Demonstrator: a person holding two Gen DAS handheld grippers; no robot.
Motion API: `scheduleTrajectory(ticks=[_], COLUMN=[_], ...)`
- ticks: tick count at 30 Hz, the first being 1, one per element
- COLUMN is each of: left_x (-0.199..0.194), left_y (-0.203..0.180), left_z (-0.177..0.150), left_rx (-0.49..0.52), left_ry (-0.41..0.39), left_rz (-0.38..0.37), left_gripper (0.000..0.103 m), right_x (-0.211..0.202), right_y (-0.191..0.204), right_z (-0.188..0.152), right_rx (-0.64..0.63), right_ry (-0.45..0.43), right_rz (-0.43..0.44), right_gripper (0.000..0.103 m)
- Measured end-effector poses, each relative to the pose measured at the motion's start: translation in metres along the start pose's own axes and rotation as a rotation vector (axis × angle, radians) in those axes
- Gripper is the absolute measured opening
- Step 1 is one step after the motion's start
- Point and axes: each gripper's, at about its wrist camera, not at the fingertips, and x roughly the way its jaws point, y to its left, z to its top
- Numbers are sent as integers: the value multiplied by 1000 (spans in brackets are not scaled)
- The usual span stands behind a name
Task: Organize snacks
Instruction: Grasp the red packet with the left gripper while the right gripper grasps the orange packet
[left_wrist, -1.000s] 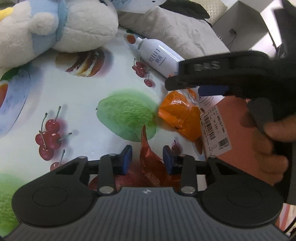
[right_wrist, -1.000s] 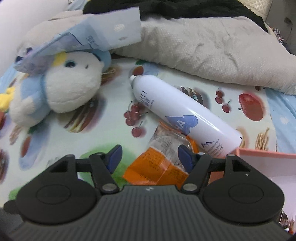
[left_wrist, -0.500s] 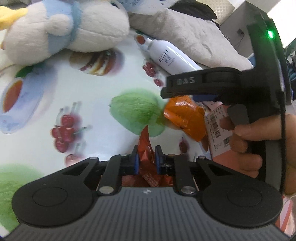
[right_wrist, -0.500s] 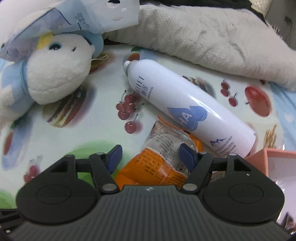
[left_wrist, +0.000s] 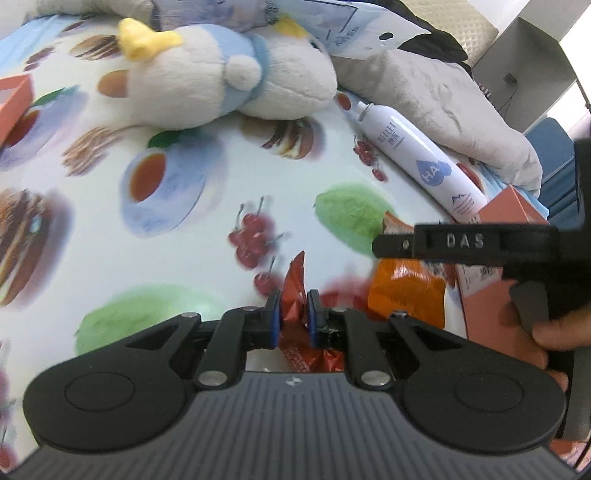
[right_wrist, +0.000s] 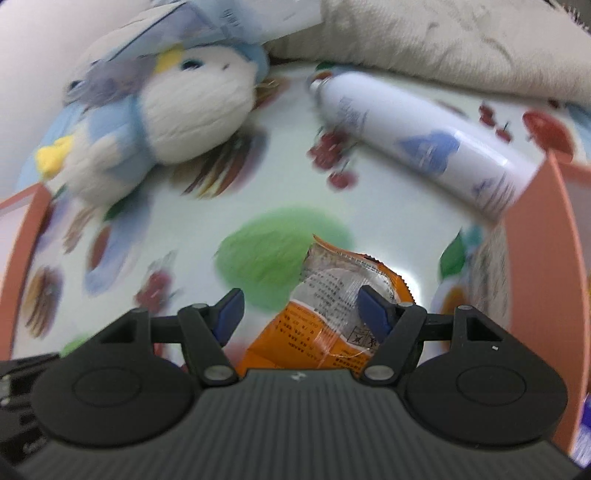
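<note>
On a fruit-print cloth, taking the white bottle as the landmark: far to its left, at the edge of the left wrist view, sits a corner of an orange box. Nearer, just left of the bottle's nozzle, lies a plush toy with a paper sheet over its head. Below and left of the bottle, the left gripper has just been closing and now pinches a red snack between its blue pads, the wrapper's torn end standing up above the jaws. Below the bottle's base lies an orange snack, on the cloth beside a salmon box that touches the bottle's base. The right gripper hangs over that orange snack with its jaws spread wide; the packet lies between the pads, the right pad at its edge, the left pad clear of it. A hand holds this gripper's handle right of the bottle. Behind the bottle, a grey blanket is heaped.
</note>
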Motion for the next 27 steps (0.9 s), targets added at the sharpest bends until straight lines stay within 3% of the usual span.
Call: scheduleTrajectory(ticks=[6,15,20,24,27], left_x=[-26,-61,-76,-81,-82], left_y=[5,3,-4,-5,-5], left_z=[-30,-73,-87,-93,-95], left_rx=[-3,22,76,79,78], left_ry=[12,21,21,25,27], left_rz=[20,56,68,68,69], left_gripper=[15,15,15,15,15], right_x=[-21,-51,-75,-93,-92], right_y=[21,44,37,30,28], right_z=[-46,-110,-142,-157,-161], right_rx=[-14,-18,-11,58,94], right_ry=[20,-18,-129,-233,-227], right_rz=[34,44,73,37,0], right_gripper=[71,70,68,69,79])
